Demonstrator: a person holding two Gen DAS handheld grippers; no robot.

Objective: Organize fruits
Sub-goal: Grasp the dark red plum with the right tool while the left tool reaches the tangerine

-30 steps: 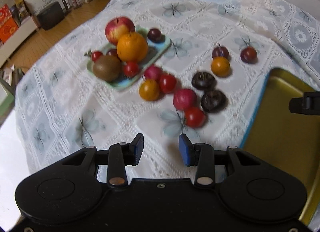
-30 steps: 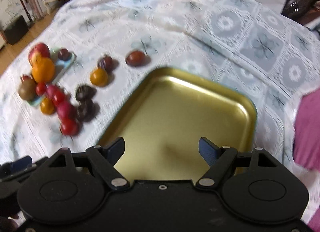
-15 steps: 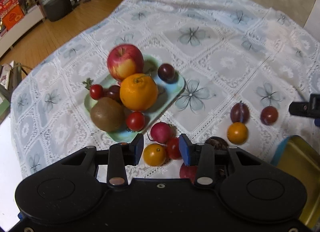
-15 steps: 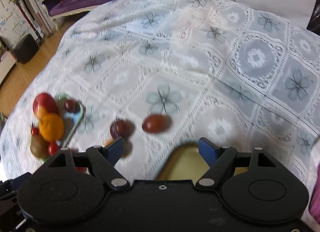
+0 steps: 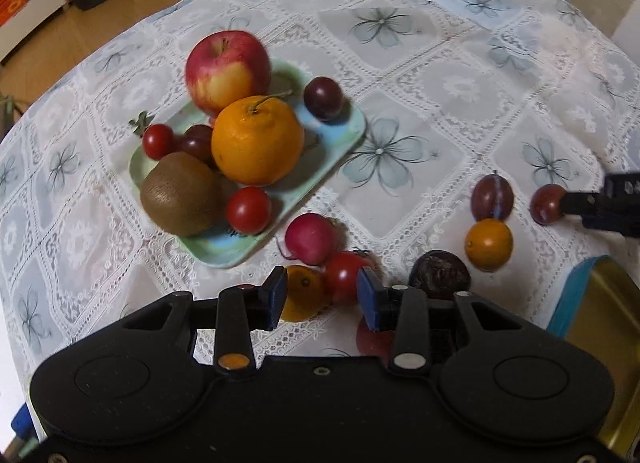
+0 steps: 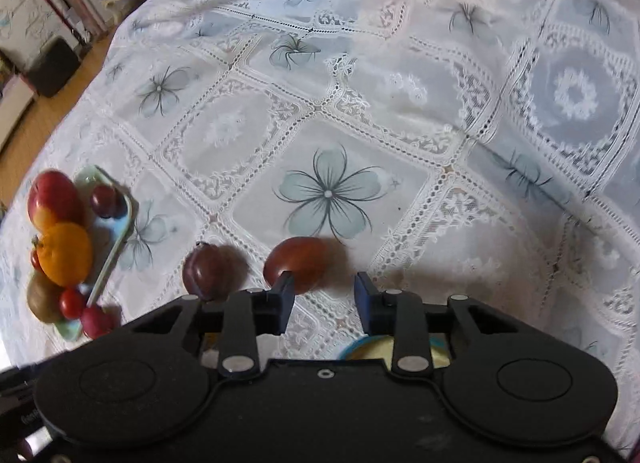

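Near the gold metal tray (image 5: 600, 315), left gripper (image 5: 322, 295) fingers spread over the small red tomato (image 5: 344, 275); right gripper (image 6: 325, 297), also spread, sits off-centre and could nudge the brown-red oval tomato (image 6: 298, 263) rolling.

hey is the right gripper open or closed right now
Open. The right gripper shows a clear gap between its blue pads, with only tablecloth between them; the brown-red tomato sits just ahead, beside its left pad, ungripped.

Between your left gripper's (image 5: 322, 295) jaws, a small orange fruit (image 5: 301, 297) and red tomato (image 5: 345, 275) are crowding; bare tablecloth (image 6: 400, 191) is lying beyond your right gripper's (image 6: 324, 297) jaws.
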